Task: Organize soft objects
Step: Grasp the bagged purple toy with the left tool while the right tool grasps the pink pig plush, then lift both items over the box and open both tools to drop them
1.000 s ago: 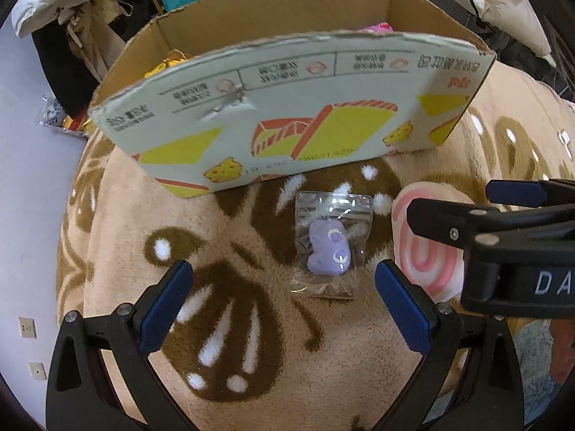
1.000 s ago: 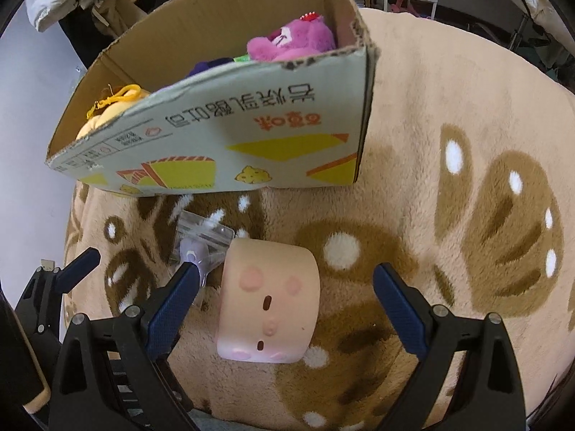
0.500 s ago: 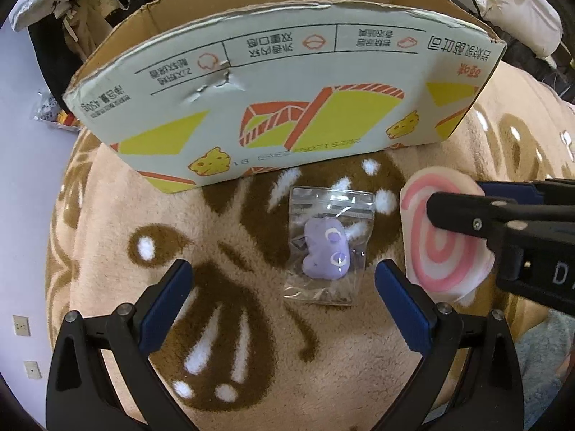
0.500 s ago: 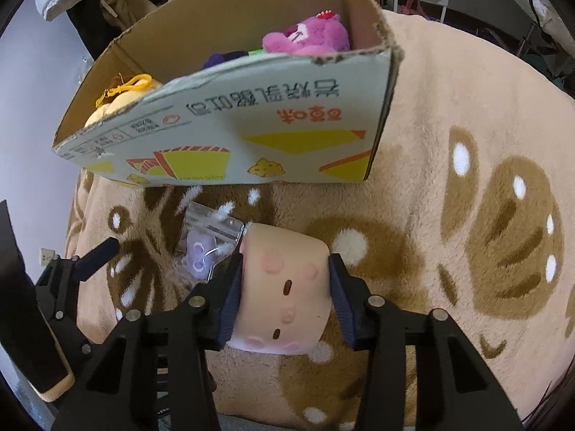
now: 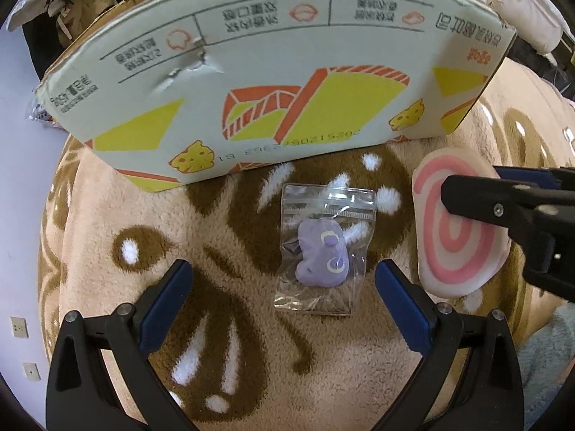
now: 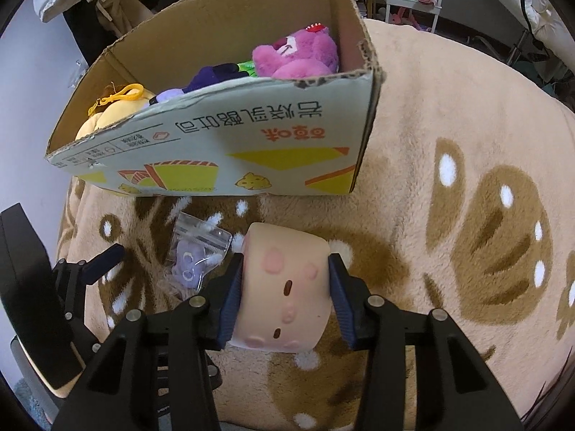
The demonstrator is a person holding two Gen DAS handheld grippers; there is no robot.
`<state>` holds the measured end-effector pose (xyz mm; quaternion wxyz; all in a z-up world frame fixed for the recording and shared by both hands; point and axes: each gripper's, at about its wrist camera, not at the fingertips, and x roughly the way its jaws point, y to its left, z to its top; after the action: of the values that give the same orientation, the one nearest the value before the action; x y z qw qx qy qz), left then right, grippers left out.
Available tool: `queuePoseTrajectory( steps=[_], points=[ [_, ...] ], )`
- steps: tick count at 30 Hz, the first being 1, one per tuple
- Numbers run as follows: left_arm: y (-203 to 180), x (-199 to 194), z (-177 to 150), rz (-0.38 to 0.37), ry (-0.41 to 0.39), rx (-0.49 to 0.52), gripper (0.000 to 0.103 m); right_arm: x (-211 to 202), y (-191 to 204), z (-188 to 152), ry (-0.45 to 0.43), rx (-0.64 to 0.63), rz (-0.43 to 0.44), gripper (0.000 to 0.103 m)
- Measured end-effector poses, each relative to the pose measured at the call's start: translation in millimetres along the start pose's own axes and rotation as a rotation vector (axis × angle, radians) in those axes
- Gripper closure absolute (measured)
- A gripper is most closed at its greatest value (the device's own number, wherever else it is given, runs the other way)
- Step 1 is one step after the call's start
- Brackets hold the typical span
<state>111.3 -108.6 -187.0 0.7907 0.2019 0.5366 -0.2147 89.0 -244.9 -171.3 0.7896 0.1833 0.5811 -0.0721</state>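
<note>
My right gripper (image 6: 284, 300) is shut on a peach roll-shaped plush (image 6: 284, 287) with a pink swirl end (image 5: 456, 237), held just above the blanket. A small purple plush in a clear zip bag (image 5: 323, 251) lies on the blanket between the open fingers of my left gripper (image 5: 280, 298), which is empty. The bag also shows in the right wrist view (image 6: 192, 258). A cardboard box (image 6: 251, 143) stands just beyond, holding a pink bear (image 6: 298, 54), a purple toy (image 6: 212, 75) and a yellow plush (image 6: 111, 115).
The tan blanket (image 6: 449, 143) with brown prints covers the surface. The box's printed front wall (image 5: 269, 82) rises right behind the bag. Clutter and white bags sit beyond the box.
My right gripper closed on the peach roll plush and lifted it slightly. My left gripper moved closer to the bagged purple plush and stayed open.
</note>
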Motion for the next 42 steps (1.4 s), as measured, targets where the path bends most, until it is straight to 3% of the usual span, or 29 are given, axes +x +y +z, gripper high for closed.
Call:
queuePoseTrajectory(
  steps=[2,5,9,14,16,17,20,22,28,36,42],
  points=[
    [-1.3,1.8,-0.9,-0.011,-0.012,0.008,0.004,0.9,-0.1,-1.0,0.001,0.002,0.000,0.055],
    [-2.3,6.2,-0.9,-0.021,-0.006,0.005,0.020,1.4,-0.9,-1.5,0.003,0.002,0.002,0.054],
    [0.1,13.6,-3.1,-0.044,0.004,-0.015,0.029,2.7,0.2,-2.4,0.004,0.001,-0.001,0.054],
    [5.8,13.2,-8.3,-0.051,-0.002,-0.019,0.032,4.9,4.7,-4.8,0.003,-0.011,-0.010,0.054],
    [6.0,12.6,-9.7,-0.046,-0.012,-0.015,0.041,5.8,6.4,-5.3,0.003,-0.013,-0.012,0.054],
    [8.2,8.3,-11.0,-0.041,-0.018,-0.015,0.052,6.1,6.8,-5.0,0.003,-0.014,-0.013,0.054],
    [9.7,2.9,-11.5,-0.070,-0.035,-0.041,0.058,6.7,8.6,-4.7,0.001,-0.020,-0.014,0.054],
    [11.5,2.0,-11.7,-0.100,-0.028,-0.061,0.059,6.9,11.5,-4.6,0.000,-0.035,-0.024,0.054],
    [12.4,-4.6,-13.7,-0.060,-0.044,-0.065,0.059,7.9,19.3,-3.2,-0.014,-0.055,-0.016,0.055],
    [24.1,-37.2,-19.8,0.048,-0.147,-0.155,0.059,-22.2,25.5,-2.1,-0.135,-0.094,0.005,0.061],
    [35.8,-89.5,-21.4,0.099,-0.308,-0.219,0.059,-61.4,38.8,-7.7,-0.278,-0.159,0.009,0.063]
  ],
)
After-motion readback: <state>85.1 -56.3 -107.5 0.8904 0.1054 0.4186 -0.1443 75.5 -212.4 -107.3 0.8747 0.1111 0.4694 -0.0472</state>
